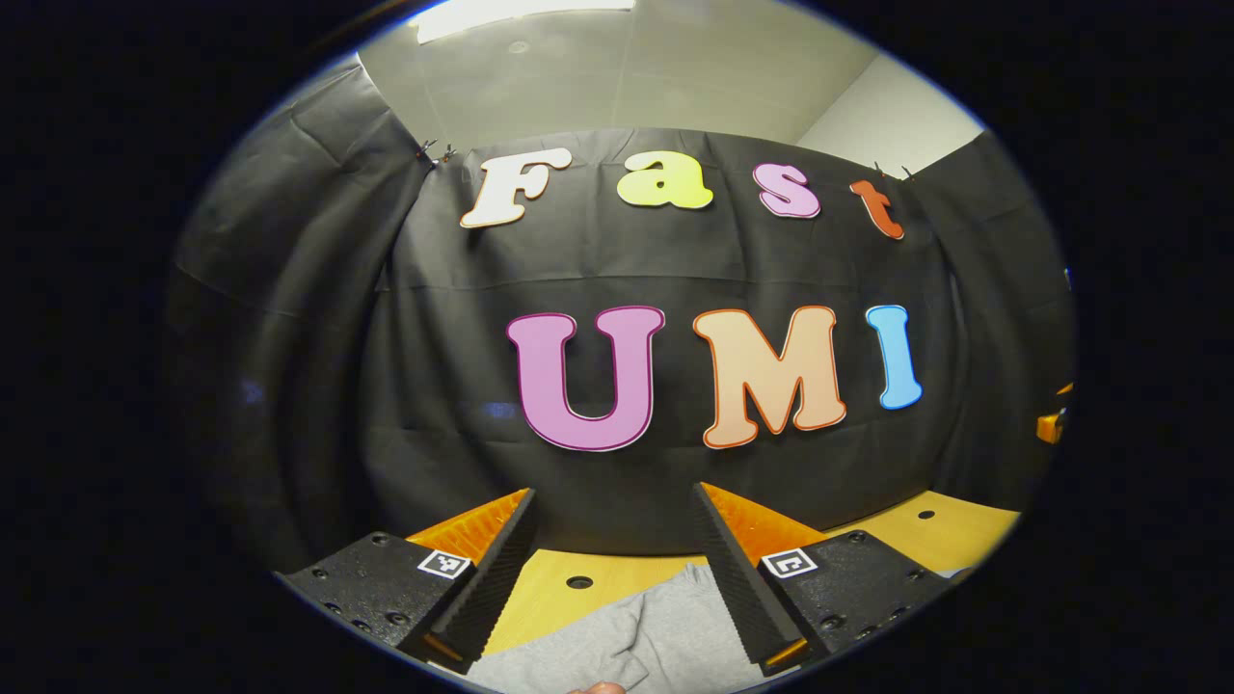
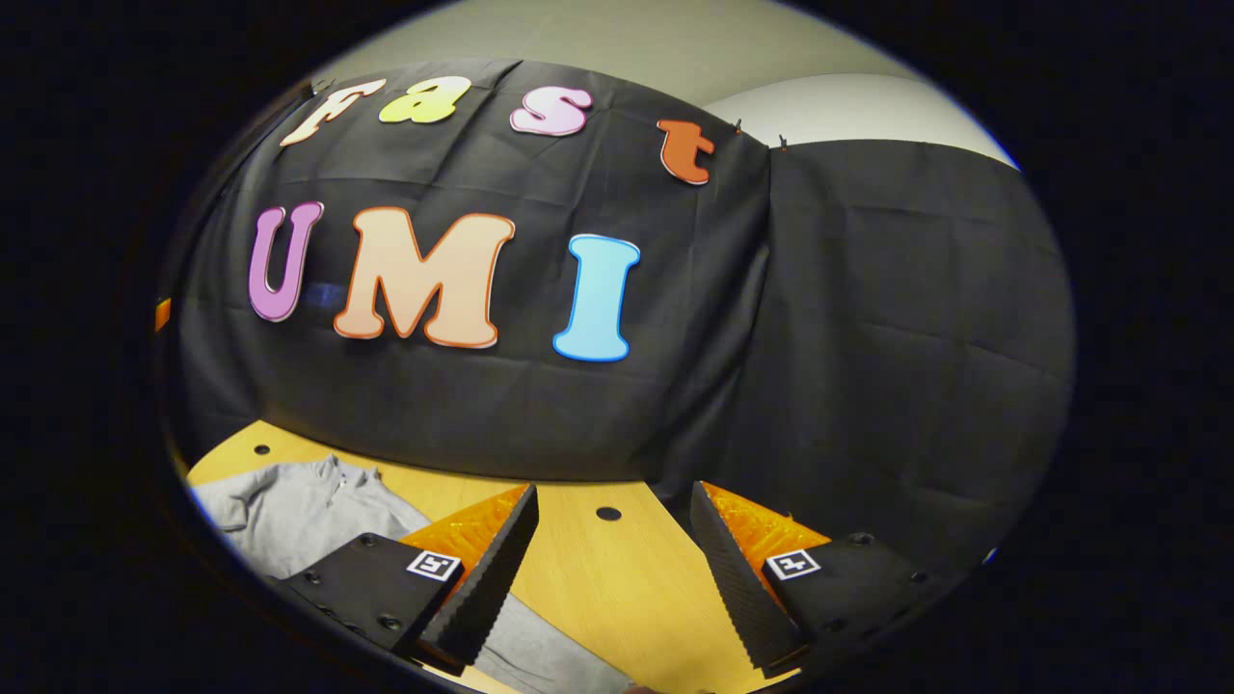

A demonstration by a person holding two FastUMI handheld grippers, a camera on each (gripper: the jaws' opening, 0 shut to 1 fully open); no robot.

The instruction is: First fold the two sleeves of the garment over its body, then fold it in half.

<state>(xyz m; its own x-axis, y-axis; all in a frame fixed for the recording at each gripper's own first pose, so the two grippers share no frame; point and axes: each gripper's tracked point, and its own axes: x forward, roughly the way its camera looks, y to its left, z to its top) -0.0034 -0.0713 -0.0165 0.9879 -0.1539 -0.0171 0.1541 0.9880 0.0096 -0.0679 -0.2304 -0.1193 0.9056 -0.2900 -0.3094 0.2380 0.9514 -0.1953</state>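
On the table: a grey garment (image 1: 627, 631) lies spread over the yellow wooden table (image 1: 950, 530), low in both gripper views.
Garment, left gripper view: grey cloth with soft folds fills the gap between and below the fingers; its far edge stops short of a round hole (image 1: 579, 582) in the tabletop.
Garment, right gripper view: the collar end (image 2: 333, 472) lies at the lower left, flat on the wood, and a strip of grey cloth (image 2: 540, 655) runs on under the left-hand finger toward the bottom edge.
Left gripper (image 1: 617, 569): held above the garment, pointing at the booth wall; fingers spread wide with nothing between them and no cloth touching either one.
Right gripper (image 2: 612, 569): held above bare table just beside the garment; fingers spread wide, gripping nothing, with wood and a round hole (image 2: 608, 514) in the gap.
Other gripper: a small orange part (image 1: 1053, 424) shows at the far right edge of the left gripper view; too little to tell more.
Hand: a sliver of a fingertip (image 1: 598, 688) shows at the bottom edge of the left gripper view.
Surroundings: black cloth (image 2: 868, 337) hangs behind the table; pale ceiling (image 1: 627, 67) above it.
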